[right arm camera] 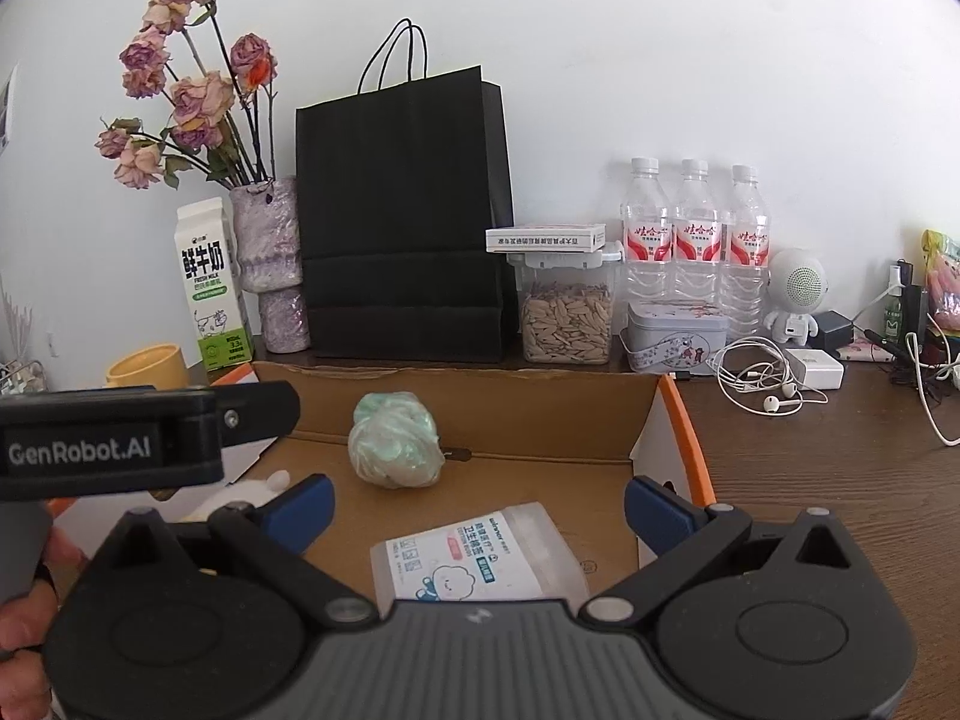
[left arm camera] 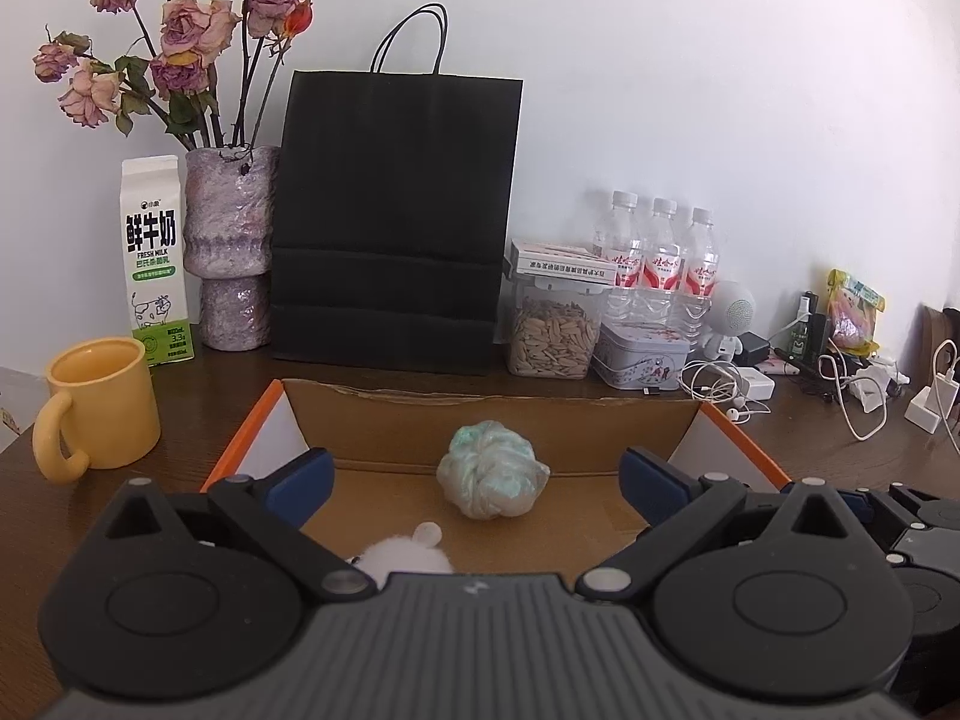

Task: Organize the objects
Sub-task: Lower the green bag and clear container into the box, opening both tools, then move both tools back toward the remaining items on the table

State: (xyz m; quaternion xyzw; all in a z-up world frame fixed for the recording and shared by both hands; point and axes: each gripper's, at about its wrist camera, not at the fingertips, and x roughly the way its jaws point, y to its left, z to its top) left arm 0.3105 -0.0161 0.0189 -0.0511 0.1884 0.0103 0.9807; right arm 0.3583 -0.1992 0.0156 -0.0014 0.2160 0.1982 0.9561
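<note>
An open cardboard box (left arm camera: 480, 426) with orange edges lies on the brown table. On its floor rests a crumpled pale-green ball (left arm camera: 492, 468), and a white fluffy toy (left arm camera: 399, 558) peeks out just under my left gripper (left arm camera: 477, 480), which stands open above the box with nothing between its pads. The right wrist view shows the same box (right arm camera: 540, 414), the ball (right arm camera: 393, 444) and the toy (right arm camera: 258, 492). A plastic case of cotton swabs (right arm camera: 480, 558) lies on the box floor between the wide-open fingers of my right gripper (right arm camera: 480, 507), untouched by the pads.
Behind the box stand a black paper bag (left arm camera: 390, 222), a milk carton (left arm camera: 153, 258), a vase of dried roses (left arm camera: 231, 246), a seed jar (left arm camera: 552, 336), a tin (left arm camera: 642, 354) and three water bottles (left arm camera: 660, 252). A yellow mug (left arm camera: 102, 402) sits left; earphones (right arm camera: 768, 390) and chargers right.
</note>
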